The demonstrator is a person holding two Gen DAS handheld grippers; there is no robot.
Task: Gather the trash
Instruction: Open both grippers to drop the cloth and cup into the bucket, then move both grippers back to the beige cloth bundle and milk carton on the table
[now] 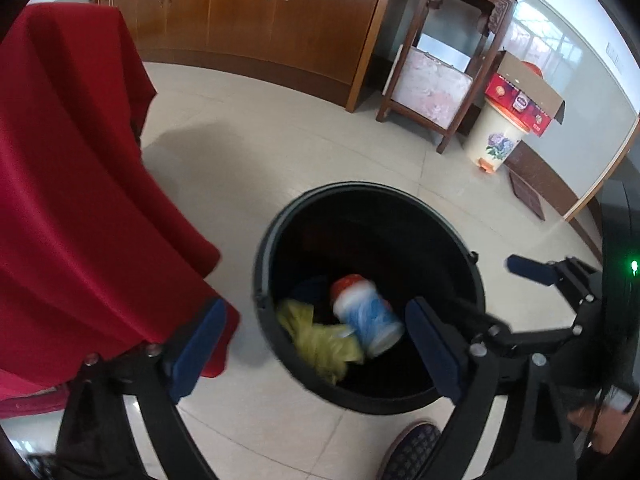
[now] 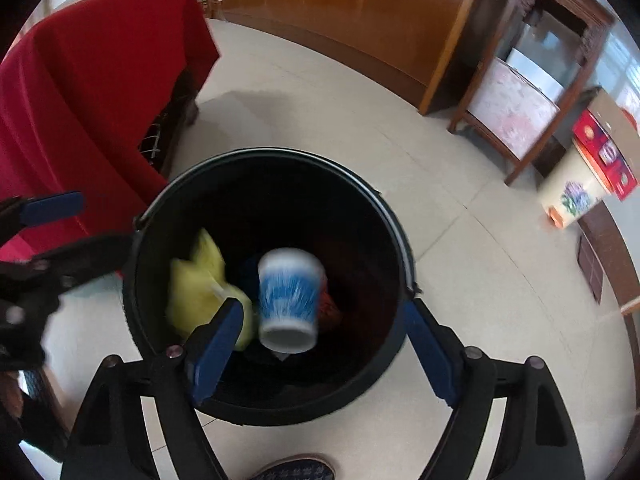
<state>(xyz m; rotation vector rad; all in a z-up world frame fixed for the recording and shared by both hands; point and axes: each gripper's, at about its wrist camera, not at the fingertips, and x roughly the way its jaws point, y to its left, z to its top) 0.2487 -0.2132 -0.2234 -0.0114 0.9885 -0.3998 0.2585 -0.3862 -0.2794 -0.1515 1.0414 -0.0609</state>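
A black bin (image 1: 264,264) stands on the tiled floor; it also shows in the right wrist view (image 2: 384,216). Inside it a blue and white paper cup (image 1: 368,316) (image 2: 290,298) is blurred and tilted, beside a crumpled yellow bag (image 1: 320,340) (image 2: 200,292). My left gripper (image 1: 316,356) is open and empty above the bin's near left rim. My right gripper (image 2: 324,348) is open and empty right above the bin's mouth; it also shows in the left wrist view (image 1: 472,284) at the right.
A table under a red cloth (image 1: 72,184) (image 2: 92,92) stands left of the bin. Wooden cabinets (image 1: 280,12) line the back. A wooden stand (image 1: 444,68), a flowered pedal bin (image 1: 500,136) and a red carton (image 1: 524,96) stand at the right. A shoe (image 1: 412,452) is near the bin.
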